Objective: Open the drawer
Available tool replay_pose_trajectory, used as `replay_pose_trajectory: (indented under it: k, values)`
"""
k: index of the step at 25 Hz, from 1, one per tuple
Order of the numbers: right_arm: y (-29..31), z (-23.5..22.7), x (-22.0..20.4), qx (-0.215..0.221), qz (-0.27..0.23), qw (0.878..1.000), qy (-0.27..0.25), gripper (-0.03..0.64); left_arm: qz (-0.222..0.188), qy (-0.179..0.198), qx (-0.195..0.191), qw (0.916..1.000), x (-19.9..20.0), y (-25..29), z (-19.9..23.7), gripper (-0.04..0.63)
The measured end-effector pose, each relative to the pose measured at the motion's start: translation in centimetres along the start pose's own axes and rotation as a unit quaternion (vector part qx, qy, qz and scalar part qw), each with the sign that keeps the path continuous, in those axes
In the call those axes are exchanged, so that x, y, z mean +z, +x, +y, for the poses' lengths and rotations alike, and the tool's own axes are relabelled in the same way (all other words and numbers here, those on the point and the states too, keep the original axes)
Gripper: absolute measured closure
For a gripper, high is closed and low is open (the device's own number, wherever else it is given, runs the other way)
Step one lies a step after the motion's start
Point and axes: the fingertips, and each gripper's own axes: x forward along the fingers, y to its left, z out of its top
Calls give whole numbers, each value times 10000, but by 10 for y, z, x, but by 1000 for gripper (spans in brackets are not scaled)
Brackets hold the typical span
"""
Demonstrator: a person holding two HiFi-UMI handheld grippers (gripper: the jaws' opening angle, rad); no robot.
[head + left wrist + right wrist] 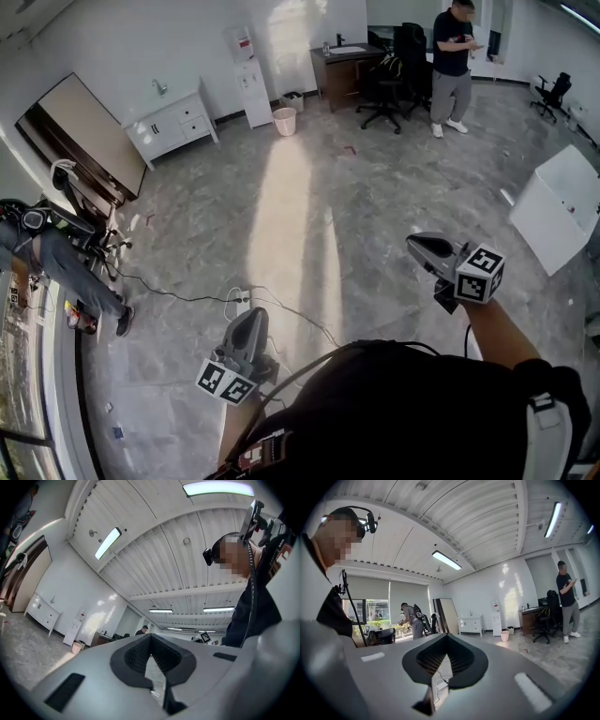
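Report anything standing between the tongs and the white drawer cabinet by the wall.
Nothing solid shows. Open floor runs from the left tongs and right tongs, both shut and empty, to the drawer cabinet. Only a power strip with its cable lies on the floor just ahead of the left tongs.

My left gripper has a smooth, matt grey plastic shell, and its pads are dark, finely ribbed and rubbery-looking. My right gripper is the same: matt grey shell, black ribbed pads. The marker cube, at four o'clock in the head view, bears flat matt black-and-white print. The floor is glossy grey marbled stone or tile. At ten o'clock the white cabinet looks smooth and painted, with small dark handles. The desk at twelve o'clock is dark brown wood. The bin looks like pale pink plastic. The ceiling is white ribbed panelling. My top is matt black cloth.
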Motion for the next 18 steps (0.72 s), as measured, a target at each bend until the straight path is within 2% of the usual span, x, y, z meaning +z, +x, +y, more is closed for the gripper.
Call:
replay_pose_trajectory:
  k: [5, 10, 14, 18]
  values:
    - [3, -15, 1, -106, -14, 9999, 72, 621, 106, -74, -84, 9999, -4, 18, 11, 595]
    - [1, -52, 1, 15, -77, 9998, 165, 621, 202, 55, -5, 9998, -10, 51, 6, 595]
    - [-6, -104, 7, 205, -198, 9993, 251, 621, 231, 191, 153, 9994, -22, 98, -4, 595]
    - [-13, -173, 22, 419, -259, 9985, 244, 621, 156, 276, 223, 9992, -36, 167, -19, 595]
